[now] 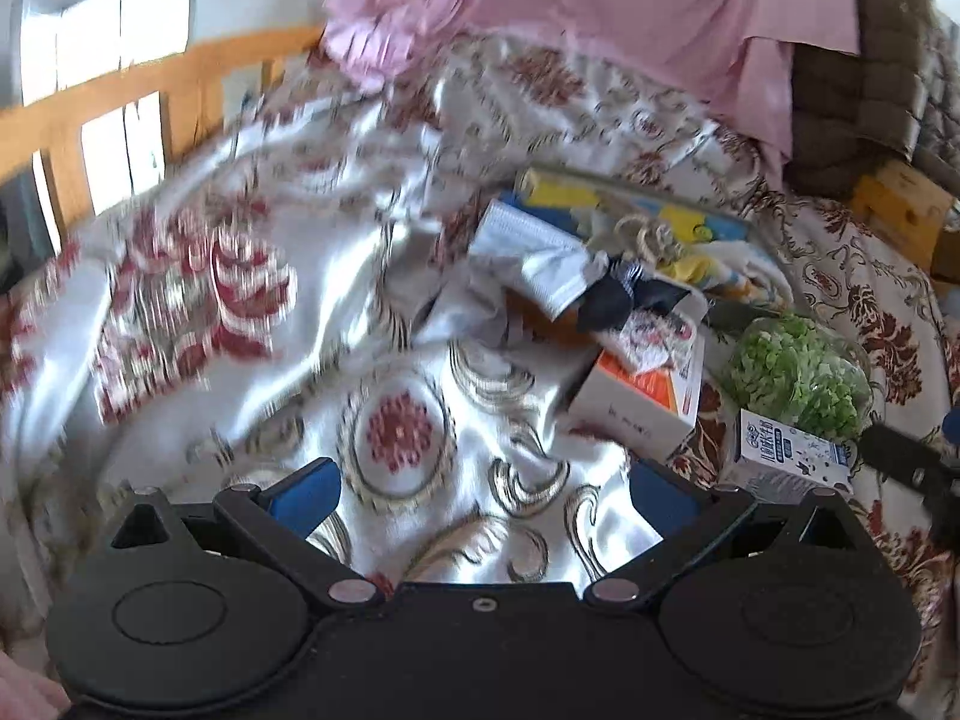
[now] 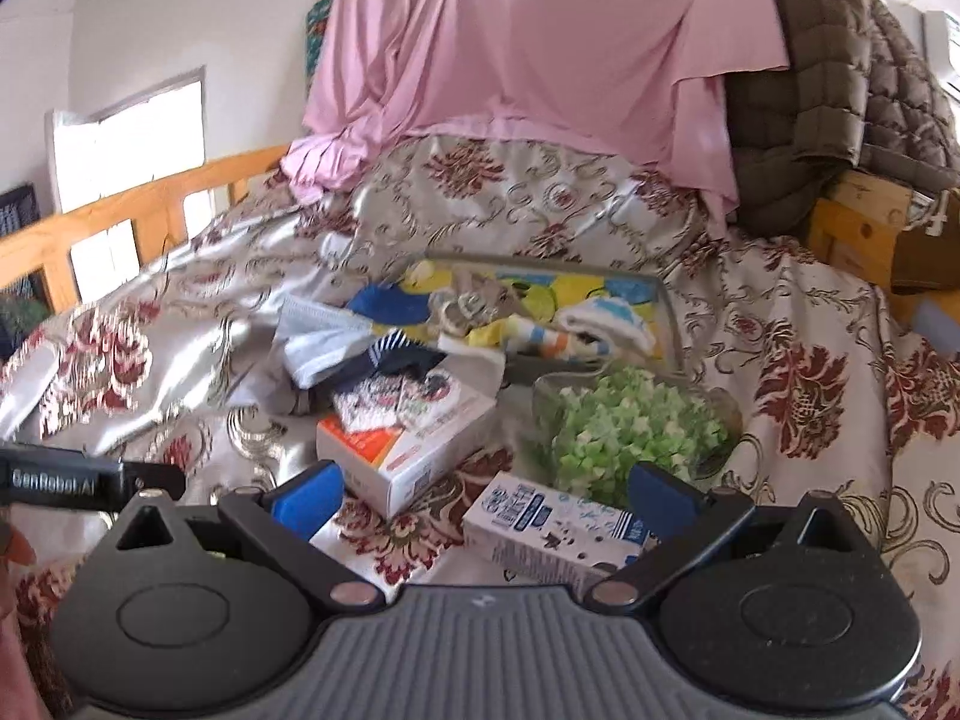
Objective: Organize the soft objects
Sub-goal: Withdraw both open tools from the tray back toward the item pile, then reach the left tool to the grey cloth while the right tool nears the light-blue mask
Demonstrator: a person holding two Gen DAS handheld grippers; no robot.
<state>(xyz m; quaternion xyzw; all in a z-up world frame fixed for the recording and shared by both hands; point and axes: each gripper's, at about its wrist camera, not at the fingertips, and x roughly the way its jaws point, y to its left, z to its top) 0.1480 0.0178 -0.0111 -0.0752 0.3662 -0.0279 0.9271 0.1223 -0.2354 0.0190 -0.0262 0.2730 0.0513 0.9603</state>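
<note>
Soft items lie in a heap on the floral bedspread (image 1: 252,252): a pale face mask (image 1: 528,252) (image 2: 327,330), a dark navy striped sock (image 1: 624,294) (image 2: 390,363), a patterned sock (image 2: 396,399) on a white and orange box (image 2: 408,450) (image 1: 642,396), and a blue cloth (image 2: 384,303). A yellow-blue tray (image 2: 636,288) (image 1: 714,222) holds striped socks (image 2: 576,336) and a rope knot (image 1: 651,237). My left gripper (image 1: 486,489) is open above bare bedspread, left of the heap. My right gripper (image 2: 486,489) is open over a milk carton (image 2: 552,525).
A clear container of green paper stars (image 2: 630,432) (image 1: 798,372) stands right of the box. A pink sheet (image 2: 528,60) and a brown quilted jacket (image 2: 840,90) drape behind. A wooden rail (image 2: 138,204) runs along the left. The other gripper's body (image 2: 60,483) shows at the left edge.
</note>
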